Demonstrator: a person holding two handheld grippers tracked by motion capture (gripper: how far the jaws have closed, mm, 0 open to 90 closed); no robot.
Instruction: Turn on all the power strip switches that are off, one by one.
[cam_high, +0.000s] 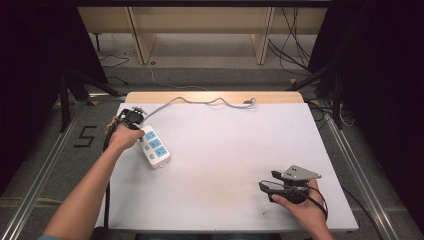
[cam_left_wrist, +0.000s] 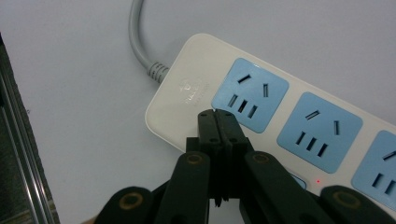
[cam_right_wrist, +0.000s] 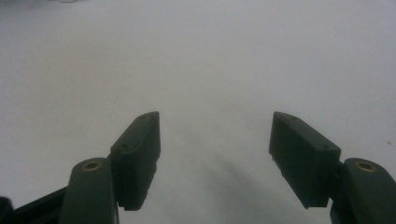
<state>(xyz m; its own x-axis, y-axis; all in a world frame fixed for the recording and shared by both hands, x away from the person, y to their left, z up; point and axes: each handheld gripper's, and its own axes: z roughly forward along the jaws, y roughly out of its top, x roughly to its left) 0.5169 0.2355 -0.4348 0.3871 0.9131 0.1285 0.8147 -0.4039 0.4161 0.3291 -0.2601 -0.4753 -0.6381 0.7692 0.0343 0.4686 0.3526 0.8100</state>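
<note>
Now we press our left gripper (cam_left_wrist: 217, 116), jaws pressed together, onto the power strip (cam_left_wrist: 280, 116) near its switch, while our right gripper (cam_right_wrist: 215, 140) waits spread apart, nothing plugged in yet.

The left gripper (cam_left_wrist: 217, 122) has its jaws pressed together, tips pointing down and away from the person. The left forearm reaches diagonally forward at the left side. The right gripper (cam_right_wrist: 215, 140) lies low and level, jaws spread wide apart, held in the right hand (cam_high: 302, 205).
</note>
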